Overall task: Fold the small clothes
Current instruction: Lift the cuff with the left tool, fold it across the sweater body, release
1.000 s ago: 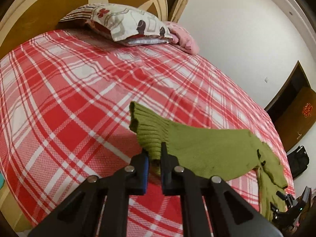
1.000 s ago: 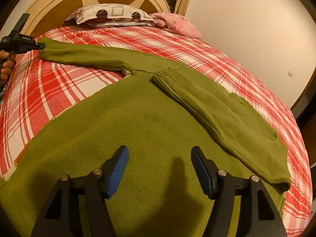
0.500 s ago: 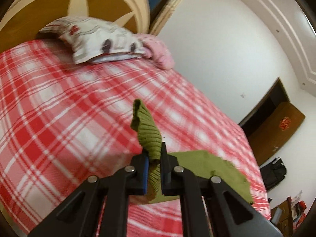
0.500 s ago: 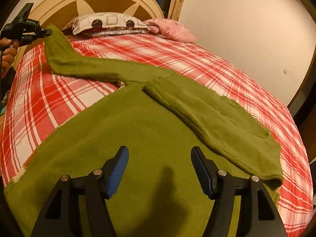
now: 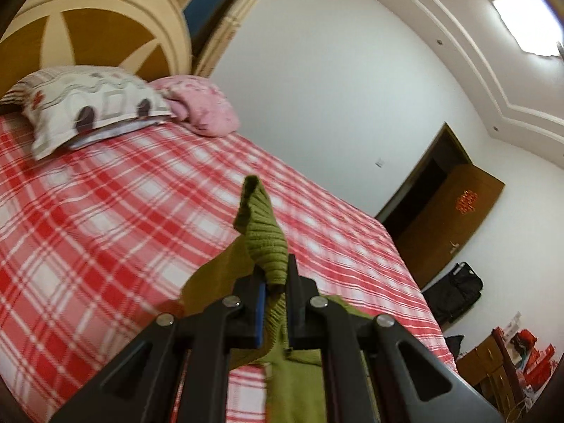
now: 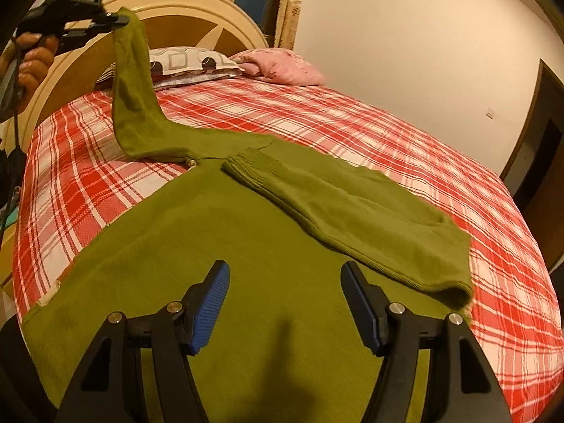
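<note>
A green knit sweater (image 6: 246, 246) lies spread on the red plaid bed. Its right sleeve (image 6: 352, 211) is folded across the body. My left gripper (image 5: 275, 275) is shut on the ribbed cuff (image 5: 264, 239) of the other sleeve and holds it high above the bed; in the right wrist view the left gripper (image 6: 120, 19) shows at top left with the sleeve (image 6: 134, 98) hanging from it. My right gripper (image 6: 283, 282) is open and empty, hovering just over the sweater's body.
Two pillows, a patterned one (image 5: 88, 105) and a pink one (image 5: 204, 109), lie at the headboard (image 6: 197, 17). The plaid bed cover (image 6: 423, 148) extends right of the sweater. A dark doorway (image 5: 423, 187) and a black bag (image 5: 454, 292) are beyond the bed.
My left gripper has lifted the sleeve cuff from the bed to well above it, so the sleeve now hangs upright. The right gripper has stayed open over the sweater.
</note>
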`<state>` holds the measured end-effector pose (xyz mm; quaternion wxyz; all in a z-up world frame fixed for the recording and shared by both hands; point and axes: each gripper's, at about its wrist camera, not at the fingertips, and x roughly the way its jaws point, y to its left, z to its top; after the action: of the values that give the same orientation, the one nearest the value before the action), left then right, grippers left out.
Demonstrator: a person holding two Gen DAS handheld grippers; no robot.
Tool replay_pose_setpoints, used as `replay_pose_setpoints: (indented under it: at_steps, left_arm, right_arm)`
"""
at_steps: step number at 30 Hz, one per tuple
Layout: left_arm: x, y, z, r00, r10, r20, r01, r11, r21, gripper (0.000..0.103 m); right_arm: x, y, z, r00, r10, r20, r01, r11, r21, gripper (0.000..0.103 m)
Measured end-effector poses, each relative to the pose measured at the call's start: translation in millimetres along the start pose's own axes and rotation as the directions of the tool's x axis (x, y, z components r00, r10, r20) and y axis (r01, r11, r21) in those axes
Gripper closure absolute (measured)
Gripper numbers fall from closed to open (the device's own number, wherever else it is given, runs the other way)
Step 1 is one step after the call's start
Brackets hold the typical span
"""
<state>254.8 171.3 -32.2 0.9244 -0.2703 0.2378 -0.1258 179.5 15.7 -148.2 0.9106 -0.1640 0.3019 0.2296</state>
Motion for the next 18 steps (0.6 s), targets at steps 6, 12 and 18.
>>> replay_pose_setpoints:
  at_steps: [6,12,18]
  left_arm:
    - [24.9,-49.0,2.6,0.998,-0.069,-0.011,0.070,0.996,0.059,0.094]
    - [55.1,-99.9,-7.3,0.991,-0.120,-0.059,0.126,0.984,0.125,0.094]
    - [85.7,-141.9,-22.6,0.982,-0.149,-0.117,0.168,0.970,0.173,0.094]
  right_arm:
    - [-10.3,-15.7,-10.3,1.000,-0.006,0.001,0.006,0.999,0.038,0.037]
    - [-15.7,-29.1,-21.0,1.000,-0.010,0.006,0.009,0.997,0.081,0.037]
    - [-16.2,-44.6,-34.9,1.000,-0.013,-0.006,0.014,0.992,0.123,0.037]
